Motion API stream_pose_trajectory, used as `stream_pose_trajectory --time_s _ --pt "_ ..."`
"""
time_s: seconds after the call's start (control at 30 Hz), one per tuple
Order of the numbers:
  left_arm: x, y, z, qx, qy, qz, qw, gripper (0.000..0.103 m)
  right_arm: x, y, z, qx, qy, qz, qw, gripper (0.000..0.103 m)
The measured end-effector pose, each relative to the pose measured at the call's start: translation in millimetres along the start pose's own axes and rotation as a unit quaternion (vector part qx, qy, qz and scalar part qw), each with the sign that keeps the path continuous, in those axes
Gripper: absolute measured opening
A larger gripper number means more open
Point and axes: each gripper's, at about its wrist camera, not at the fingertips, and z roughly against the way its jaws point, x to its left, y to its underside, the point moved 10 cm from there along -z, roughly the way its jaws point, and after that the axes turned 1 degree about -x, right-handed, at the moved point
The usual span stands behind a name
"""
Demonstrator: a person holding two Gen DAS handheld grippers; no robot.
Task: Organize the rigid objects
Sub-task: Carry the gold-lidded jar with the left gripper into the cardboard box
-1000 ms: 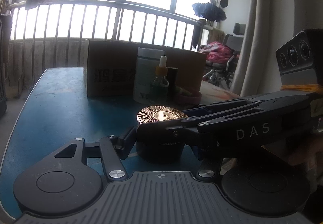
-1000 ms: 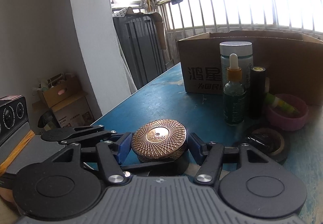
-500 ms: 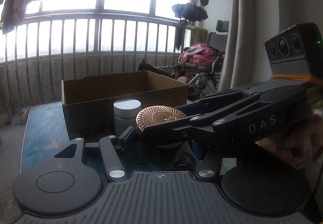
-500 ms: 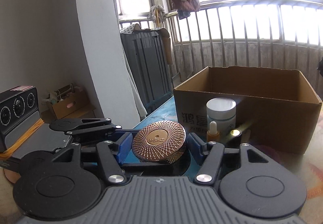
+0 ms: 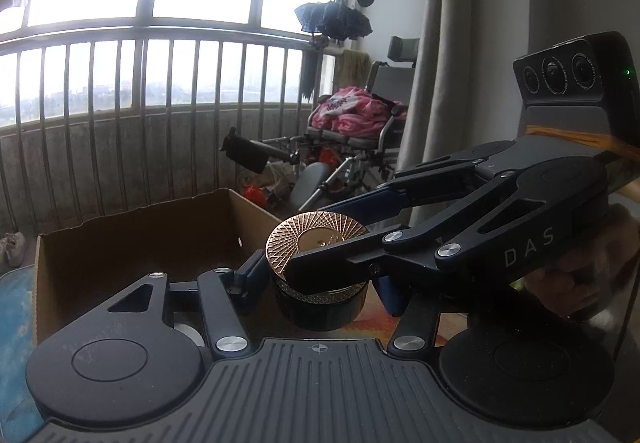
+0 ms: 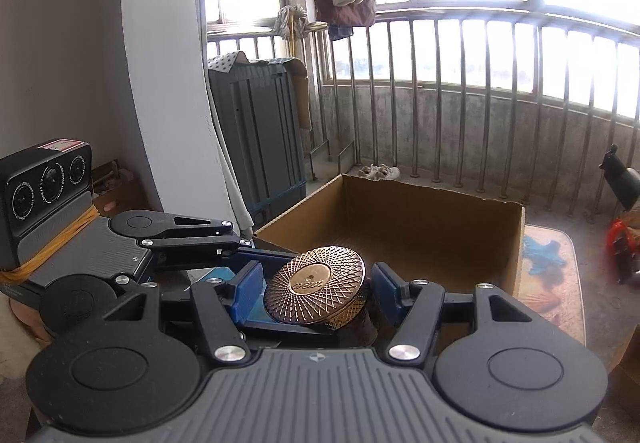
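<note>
Since a second ago the jar (image 5: 320,275), black-bodied with a copper patterned lid, has risen off the blue worktop (image 5: 16,307) and now hangs just before the near wall of the open cardboard box (image 6: 420,219), lid tilted. The left gripper (image 5: 316,285) and right gripper (image 6: 316,293) both pinch it, jaws crossed on its sides. Judgement: transfer into the box is under way, release pending. The bottles that stood before the box have dropped almost out of view. Beyond: barred balcony railing (image 6: 480,91), hanging laundry, a wheelchair (image 5: 352,147).

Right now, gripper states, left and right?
Left gripper: shut on the jar, gripping its dark base.
Right gripper: shut on the same jar, at its copper lid.
</note>
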Motion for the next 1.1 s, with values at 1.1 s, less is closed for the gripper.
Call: stream_pose_trajectory --time_s 1.1 --pt "219 46 -128 0.268 -0.157 -0.064 0.9485 0.056 -83 -13 -287 0.194 -0.066 -0.139 0.969 0.061"
